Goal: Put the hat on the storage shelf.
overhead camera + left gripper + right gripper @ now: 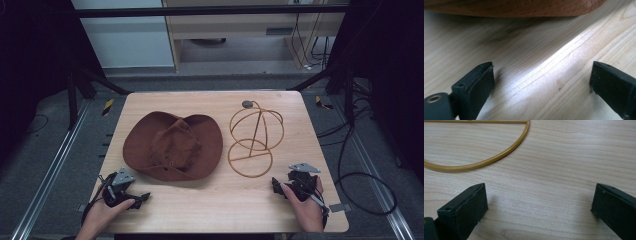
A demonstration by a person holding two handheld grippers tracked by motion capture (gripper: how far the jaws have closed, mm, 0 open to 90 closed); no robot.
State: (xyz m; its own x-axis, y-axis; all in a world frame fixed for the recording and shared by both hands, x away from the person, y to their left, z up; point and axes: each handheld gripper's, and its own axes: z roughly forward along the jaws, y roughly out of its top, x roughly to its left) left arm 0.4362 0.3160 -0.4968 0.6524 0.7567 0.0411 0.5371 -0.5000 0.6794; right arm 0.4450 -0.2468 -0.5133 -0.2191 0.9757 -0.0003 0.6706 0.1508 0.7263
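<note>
1. Your left gripper (142,196) rests low on the surface (215,210), just near of the hat (172,145). In the left gripper view its jaws stand wide apart with bare wood between them, and the hat's brim edge (514,8) lies just beyond.
2. Your right gripper (276,184) sits well to the right of the hat, just near of the wire hat stand (255,137). The right gripper view shows its jaws spread wide and holding nothing, with the stand's base ring (486,161) curving close ahead of them.
3. Progress, as judged: the work looks barely begun. The hat lies untouched on the surface, and the stand, just to the right of the hat, carries nothing. Grasping the hat, lifting it and seating it on the stand all appear to remain.
4. Orientation of the hat: crown up, brim down on the surface. The side brims curl upward. The long axis seems to run from the near left to the far right, though not strongly.
5. Orientation of the stand: upright, its domed wire cage above the flat base ring, the small dark knob (247,104) at the top on the side far from you.
</note>
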